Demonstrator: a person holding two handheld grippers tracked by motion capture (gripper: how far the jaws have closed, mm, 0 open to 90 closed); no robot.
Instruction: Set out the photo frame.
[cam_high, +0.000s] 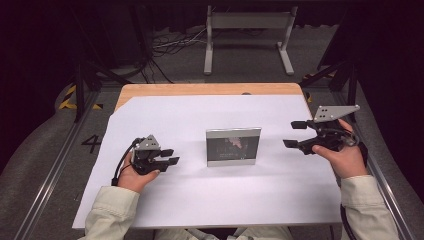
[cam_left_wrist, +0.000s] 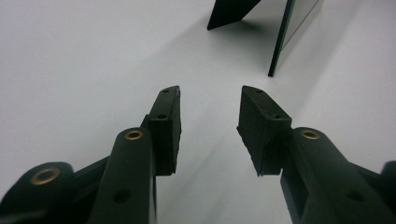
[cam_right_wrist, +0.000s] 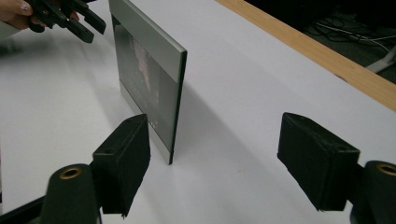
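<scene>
**Both grippers spread, picture frame standing on its own between them**

Left gripper (cam_high: 169, 156) sits low on the white sheet (cam_high: 165, 110) covering the counter (cam_high: 200, 89), jaws apart and holding nothing, aimed at the picture frame (cam_high: 233, 146). From the high view the frame stands upright mid-sheet, well apart from either tool. The right gripper (cam_high: 296, 134) hangs off to the other side, also spread and empty, so my guess is the frame is propped up and free.

Left gripper view: the left gripper (cam_left_wrist: 210, 121) has bare sheet between its pads, and the frame (cam_left_wrist: 292, 28) is seen edge-on ahead, with its dark back stand (cam_left_wrist: 229, 14) splayed out behind, which is why it stays up unaided.

Right gripper view: the right gripper (cam_right_wrist: 212, 154) gapes wide, the frame's (cam_right_wrist: 147, 74) near edge just beside one pad but not touching as far as I can tell.
</scene>
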